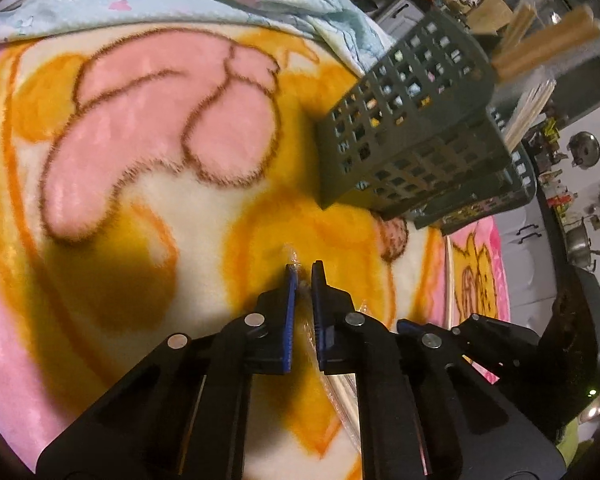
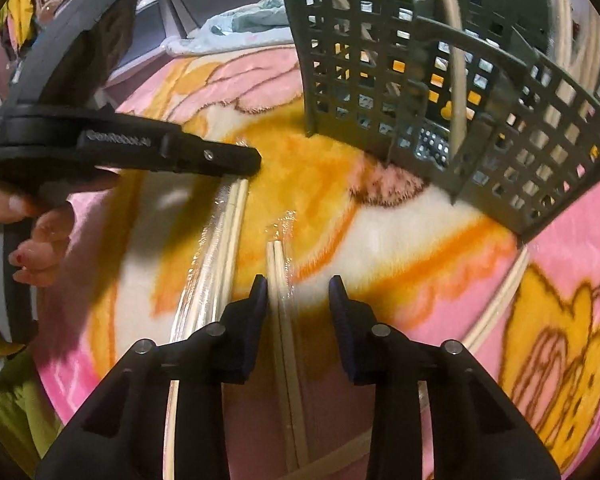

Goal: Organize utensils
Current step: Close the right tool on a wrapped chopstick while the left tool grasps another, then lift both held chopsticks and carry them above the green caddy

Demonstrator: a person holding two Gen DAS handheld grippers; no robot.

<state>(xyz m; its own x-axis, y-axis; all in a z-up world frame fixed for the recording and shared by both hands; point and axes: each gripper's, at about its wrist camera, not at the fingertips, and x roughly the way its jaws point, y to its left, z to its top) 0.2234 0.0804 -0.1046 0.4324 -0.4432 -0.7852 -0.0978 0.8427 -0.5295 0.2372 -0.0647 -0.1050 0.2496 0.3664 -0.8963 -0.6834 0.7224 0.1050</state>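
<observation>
**Wrapped chopsticks gripped on a cartoon blanket**

A pink and orange blanket [image 1: 148, 128] fills both views, with a grey slotted utensil basket [image 1: 412, 128] at upper right. Low in the left view, the left tool [image 1: 304, 272] is clamped on a clear-wrapped chopstick pair [image 1: 342, 394]. Only the right view shows the right tool [image 2: 298, 286], fingers apart, straddling a second wrapped pair [image 2: 278, 276], and a hand [image 2: 40, 232] at left.
</observation>
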